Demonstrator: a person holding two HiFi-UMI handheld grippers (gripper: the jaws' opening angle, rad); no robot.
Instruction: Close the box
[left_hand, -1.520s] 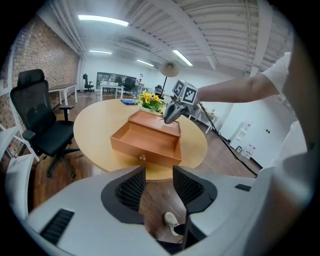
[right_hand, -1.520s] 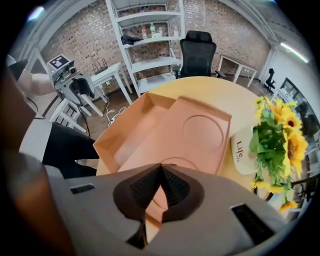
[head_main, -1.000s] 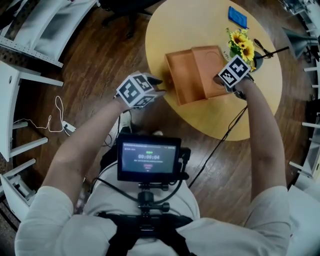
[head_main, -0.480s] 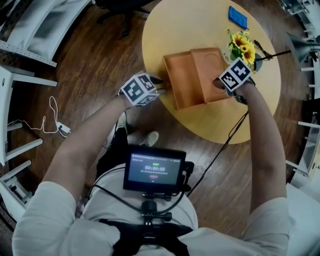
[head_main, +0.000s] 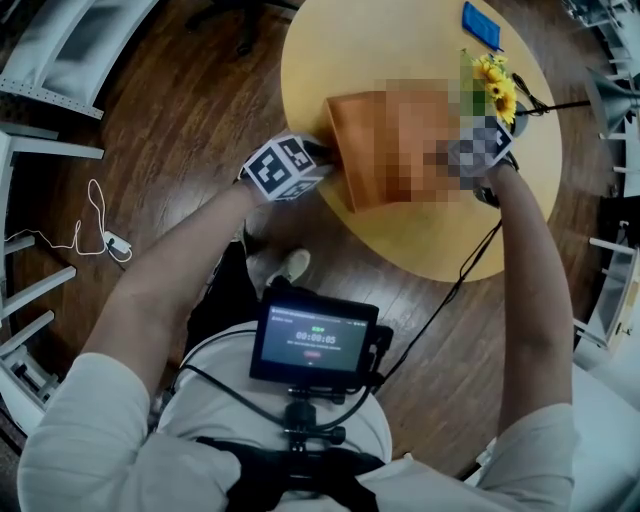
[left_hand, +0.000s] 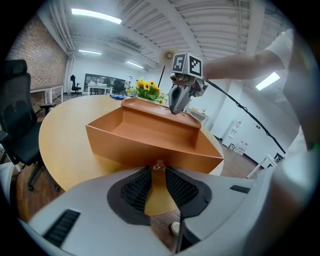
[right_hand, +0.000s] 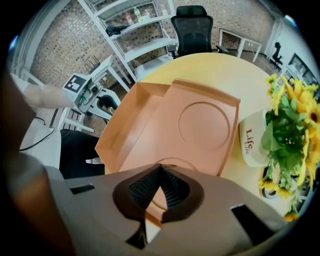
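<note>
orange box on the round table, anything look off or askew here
Nothing looks spilled or damaged. The orange cardboard box lies open with its lid folded out flat. It sits at an angle, close to the near edge of the round wooden table. The white pot of yellow flowers stands right beside the lid.

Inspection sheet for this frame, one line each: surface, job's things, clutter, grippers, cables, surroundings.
Surface: round light wooden table.
Job's things: orange cardboard box, open, lid folded back.
Clutter: yellow sunflowers in white pot; flat blue object.
Grippers: left gripper jaws closing at the box's near wall, pads not pressing it; right gripper shut at the box's far edge.
Cables: black cable hanging off the table; white cable on the floor.
Surroundings: wooden floor, white shelving, black office chair.
</note>
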